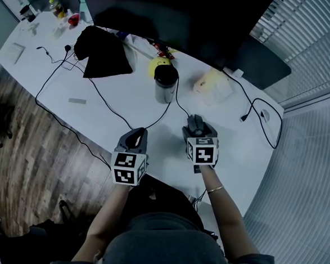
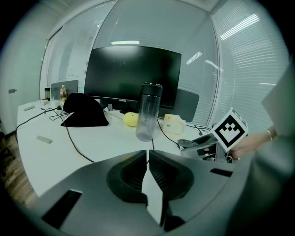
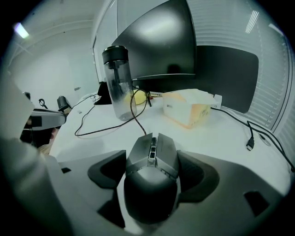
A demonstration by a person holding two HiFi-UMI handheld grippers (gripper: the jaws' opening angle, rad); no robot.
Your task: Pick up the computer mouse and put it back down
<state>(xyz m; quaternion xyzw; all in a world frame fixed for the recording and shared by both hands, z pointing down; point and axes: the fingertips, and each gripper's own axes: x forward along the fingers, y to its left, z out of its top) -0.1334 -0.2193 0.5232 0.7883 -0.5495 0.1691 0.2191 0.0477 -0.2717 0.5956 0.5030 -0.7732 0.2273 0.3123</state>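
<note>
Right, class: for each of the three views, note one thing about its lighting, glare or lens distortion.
Head view: dim and bluish, the monitor nearly featureless black. Left gripper view: fisheye with black corners, the blinds bowed. Right gripper view: broad glare across the monitor, the mouse close and dark.

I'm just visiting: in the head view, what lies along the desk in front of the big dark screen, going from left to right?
black cloth bundle → clear bottle with a black lid → pale yellowish box → loose cable plug
</note>
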